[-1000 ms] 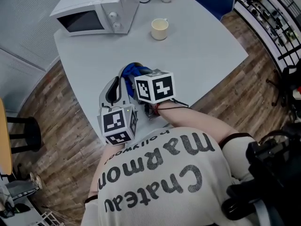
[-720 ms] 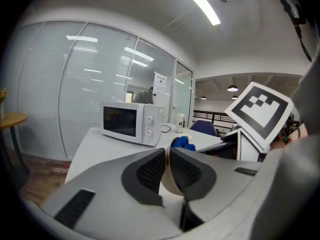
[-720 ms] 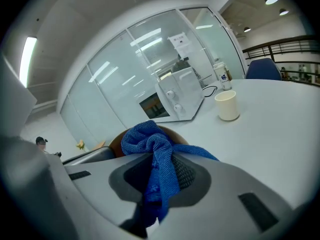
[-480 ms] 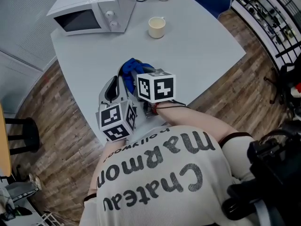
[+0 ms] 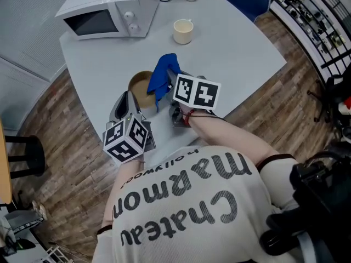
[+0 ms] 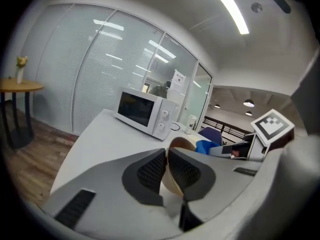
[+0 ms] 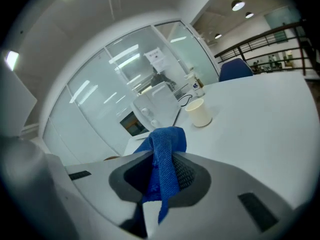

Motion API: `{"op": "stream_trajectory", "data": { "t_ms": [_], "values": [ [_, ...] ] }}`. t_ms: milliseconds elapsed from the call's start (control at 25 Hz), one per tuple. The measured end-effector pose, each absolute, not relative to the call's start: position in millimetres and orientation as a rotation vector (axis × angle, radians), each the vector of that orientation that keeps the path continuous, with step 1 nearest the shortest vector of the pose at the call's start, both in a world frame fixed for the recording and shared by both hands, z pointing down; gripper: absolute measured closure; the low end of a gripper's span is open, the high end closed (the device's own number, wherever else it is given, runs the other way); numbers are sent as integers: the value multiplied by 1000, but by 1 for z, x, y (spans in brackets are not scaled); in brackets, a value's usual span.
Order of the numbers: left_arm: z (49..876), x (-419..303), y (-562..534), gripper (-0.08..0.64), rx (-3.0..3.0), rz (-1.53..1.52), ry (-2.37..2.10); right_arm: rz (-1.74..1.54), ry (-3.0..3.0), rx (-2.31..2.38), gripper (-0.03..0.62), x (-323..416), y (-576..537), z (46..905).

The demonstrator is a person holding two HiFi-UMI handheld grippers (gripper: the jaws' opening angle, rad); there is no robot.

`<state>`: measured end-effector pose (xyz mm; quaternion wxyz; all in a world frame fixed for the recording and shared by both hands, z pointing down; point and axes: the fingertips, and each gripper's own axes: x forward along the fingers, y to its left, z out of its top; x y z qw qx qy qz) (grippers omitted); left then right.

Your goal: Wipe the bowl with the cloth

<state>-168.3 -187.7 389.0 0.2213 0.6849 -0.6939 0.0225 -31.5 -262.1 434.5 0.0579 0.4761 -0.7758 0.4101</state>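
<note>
Since a second ago your right gripper (image 5: 171,90) has swung away toward 1 o'clock, pulling the cloth (image 5: 163,75) up with it. This is uncovering the bowl (image 5: 139,87), which the two marker cubes were hiding before. Your left gripper (image 6: 167,156) has slid back toward 7 o'clock, and its jaws have just been closing.

The head view is showing you the layout. The bowl is sitting on the counter (image 5: 230,53) with its brown inside exposed. The cloth is hanging over the bowl's rim at about 3 o'clock. The microwave (image 5: 107,7) is standing at 11 o'clock from the bowl and the cup (image 5: 183,32) at 1 o'clock. That view is not showing how either grip sits.

The left gripper view is filling that in. Its jaws are standing nearly together, one pad inside the bowl's wall and one outside, clamping it.

The right gripper view is showing its jaws pinching a bunched fold of the cloth, with the tail dangling below the pads. There the bowl is showing only as a brown sliver at the 9 o'clock side.
</note>
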Motion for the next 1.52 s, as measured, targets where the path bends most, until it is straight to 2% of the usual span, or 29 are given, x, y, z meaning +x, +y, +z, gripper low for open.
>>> {"op": "stream_trajectory", "data": {
  "t_ms": [200,400,560,680,1160,1520],
  "values": [
    [392,-181,-187,546,1843,23,-1935,1315,-2451,1418,523,-30,-266,406],
    [385,-186,-190,549,1840,-4,-1969,1090,-2758,946,523,-90,-229,349],
    [375,-177,-191,551,1907,-43,-1956,951,-2655,690,523,-121,-195,369],
    [371,-168,-190,549,1963,-63,-1917,1010,-2548,637,523,-125,-187,391],
    [374,-142,-188,538,2102,-57,-1761,1124,-2443,576,523,-116,-185,424],
    [377,-133,-191,537,2149,-18,-1726,944,-2378,643,523,-109,-193,445]
  ]
}}
